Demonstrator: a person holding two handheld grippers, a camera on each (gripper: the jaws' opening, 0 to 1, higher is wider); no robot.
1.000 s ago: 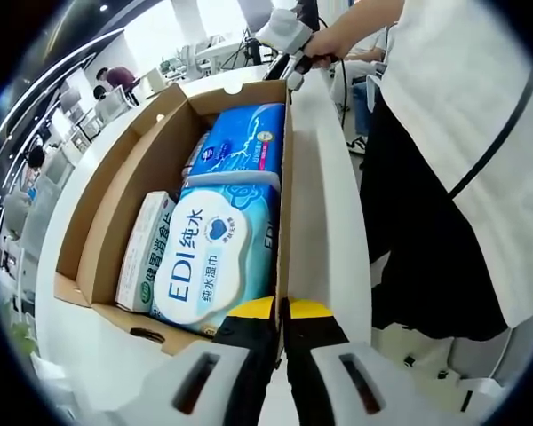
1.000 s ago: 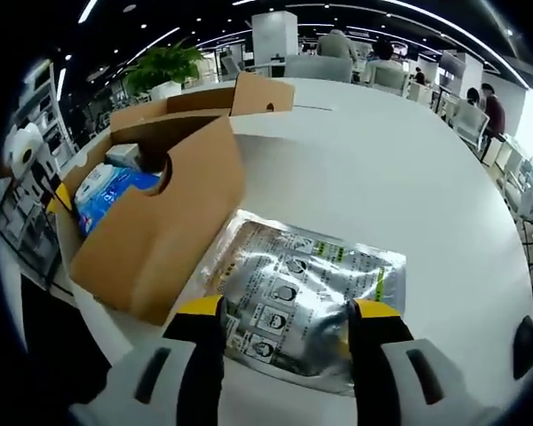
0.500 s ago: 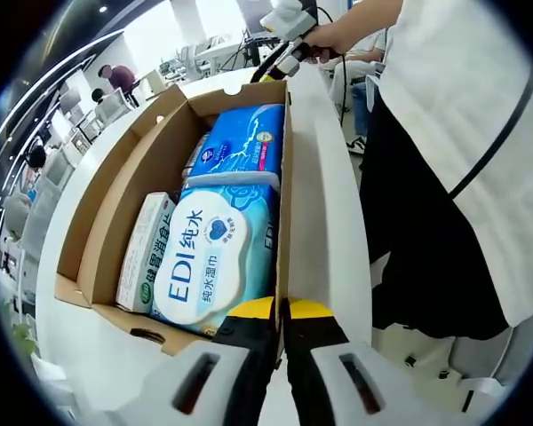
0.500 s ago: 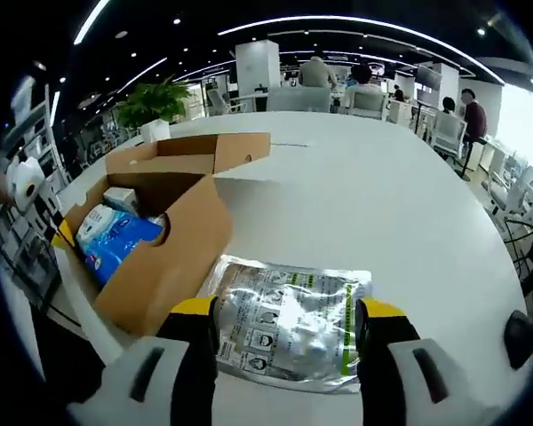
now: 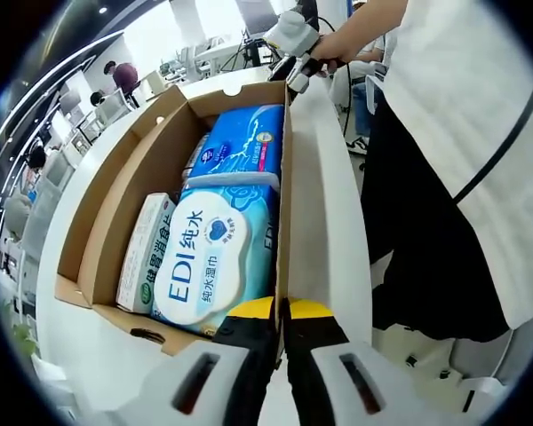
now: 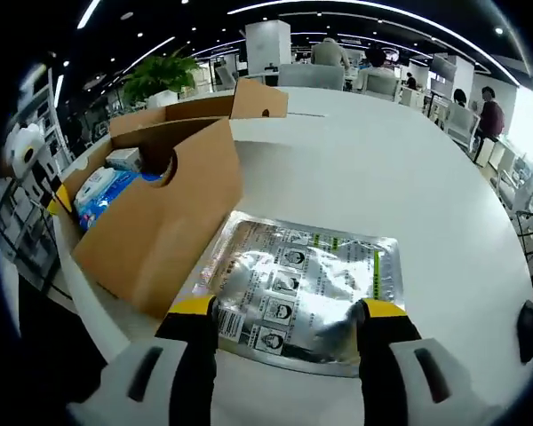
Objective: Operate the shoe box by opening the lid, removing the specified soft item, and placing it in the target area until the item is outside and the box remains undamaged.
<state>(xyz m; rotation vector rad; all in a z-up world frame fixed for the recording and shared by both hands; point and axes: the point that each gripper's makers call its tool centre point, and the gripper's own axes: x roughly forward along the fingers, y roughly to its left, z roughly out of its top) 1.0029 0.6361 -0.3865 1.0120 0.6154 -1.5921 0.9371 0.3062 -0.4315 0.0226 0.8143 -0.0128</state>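
Note:
The brown shoe box (image 5: 107, 222) stands open, with blue wipes packs (image 5: 215, 257) and a small green-and-white carton (image 5: 142, 253) inside. My left gripper (image 5: 282, 312) is shut on the near edge of the white-lined lid (image 5: 320, 204), holding it back on the box's right. A silver foil pouch (image 6: 306, 284) lies flat on the white table (image 6: 382, 169) outside the box (image 6: 160, 222). My right gripper (image 6: 286, 321) is open above the pouch's near edge, one jaw on each side. In the left gripper view a hand holds the right gripper (image 5: 295, 40) beyond the box's far end.
A person in a white top and dark trousers (image 5: 444, 204) stands close to the table's edge by the lid. Chairs and seated people (image 6: 338, 58) are at the far side of the table, and a potted plant (image 6: 164, 75) is beyond the box.
The right gripper view rose and pulled back half a second ago, then dropped close over the pouch again. The pouch, the box and the left gripper have stayed put.

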